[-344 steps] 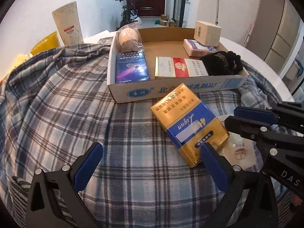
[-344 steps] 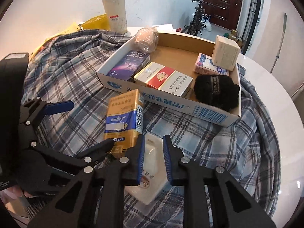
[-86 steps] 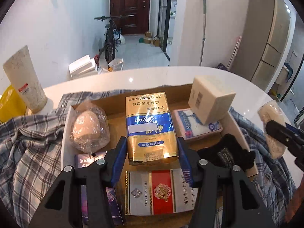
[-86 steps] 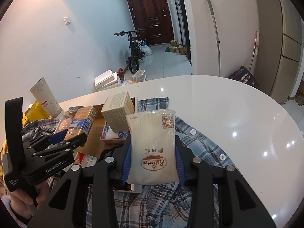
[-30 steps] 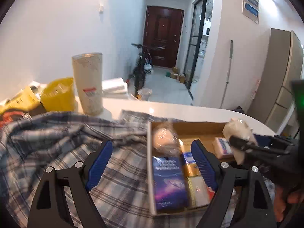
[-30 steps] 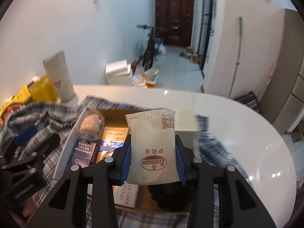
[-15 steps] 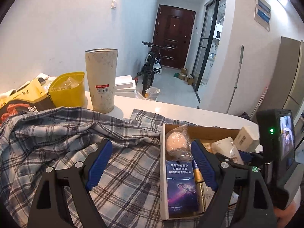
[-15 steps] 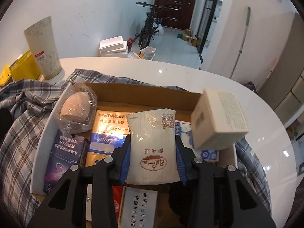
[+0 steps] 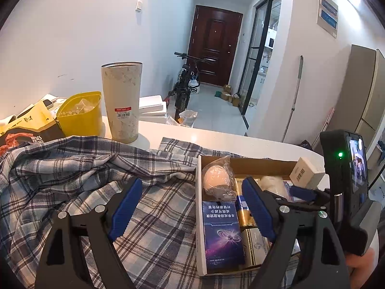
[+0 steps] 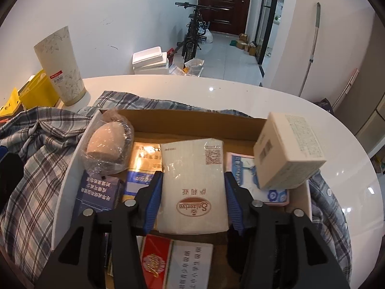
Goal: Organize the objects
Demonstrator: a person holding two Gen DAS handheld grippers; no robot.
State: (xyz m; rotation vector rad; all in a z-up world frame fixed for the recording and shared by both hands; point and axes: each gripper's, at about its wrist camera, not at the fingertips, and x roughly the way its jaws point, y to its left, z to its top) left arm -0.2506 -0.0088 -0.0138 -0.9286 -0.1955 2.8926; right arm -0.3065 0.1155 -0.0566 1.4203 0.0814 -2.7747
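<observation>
A white snack pouch (image 10: pixel 192 180) lies flat in the cardboard box (image 10: pixel 192 120), on top of a gold carton (image 10: pixel 144 159). My right gripper (image 10: pixel 192 175) straddles it. Its jaws are opening, and the blue pads stand just off the pouch's edges. In the left wrist view the right gripper (image 9: pixel 300 192) reaches into the box (image 9: pixel 199 216) from the right. My left gripper (image 9: pixel 192 185) hangs open over the plaid shirt (image 9: pixel 72 168), at the box's left wall, with nothing in it.
The box also holds a bagged round lump (image 10: pixel 108 144), a dark blue box (image 10: pixel 98 192), a red-and-white carton (image 10: pixel 178 260), a tissue pack (image 10: pixel 243 168) and a tilted beige cube box (image 10: pixel 288 154). A tall cup (image 9: pixel 121 101) and yellow tub (image 9: pixel 79 115) stand behind the shirt.
My right gripper came down into the box with the pouch, and its jaws have spread off the pouch's sides. My left gripper stayed where it was.
</observation>
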